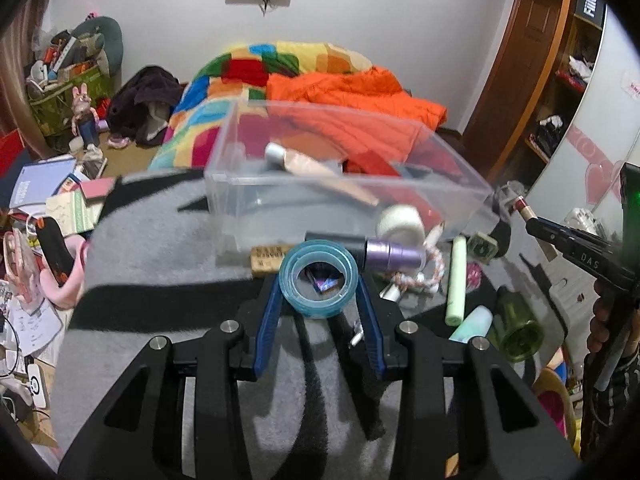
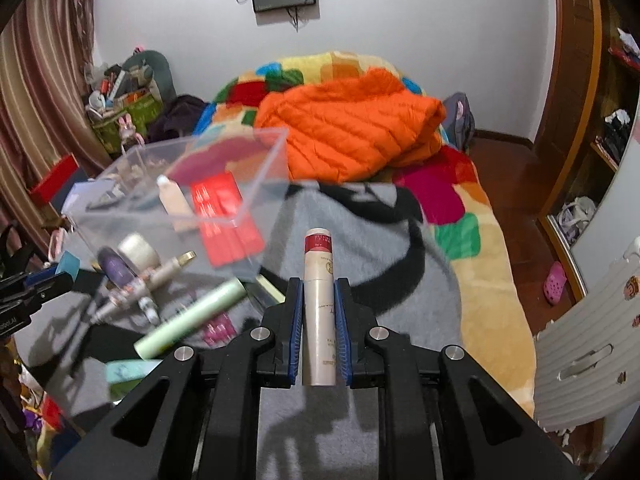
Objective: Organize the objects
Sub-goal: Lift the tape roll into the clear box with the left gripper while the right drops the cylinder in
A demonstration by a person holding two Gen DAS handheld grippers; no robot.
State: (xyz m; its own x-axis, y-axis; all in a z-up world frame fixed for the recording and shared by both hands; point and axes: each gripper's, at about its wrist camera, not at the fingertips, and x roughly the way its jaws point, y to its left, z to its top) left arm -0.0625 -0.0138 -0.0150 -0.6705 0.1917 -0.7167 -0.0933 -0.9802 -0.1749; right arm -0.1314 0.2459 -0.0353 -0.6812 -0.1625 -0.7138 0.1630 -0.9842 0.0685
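Your left gripper [image 1: 319, 280] clamps the blue tape roll [image 1: 318, 283], right gripper [image 2: 319, 280] clamps the cream tube w/ red cap [image 2: 319, 308], both just short of the clear bin [image 1: 344, 184]. Bin has ~2 items; pale green tube [image 1: 456, 280], purple cylinder [image 1: 394, 255] etc. left beside it. Early stage imo.

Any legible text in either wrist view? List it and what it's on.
"DAS": right tongs body, rest cut off.
Held cream tube: print too blurred.
Cork block: stamp unreadable.
Left tongs hold blue tape roll: no text.
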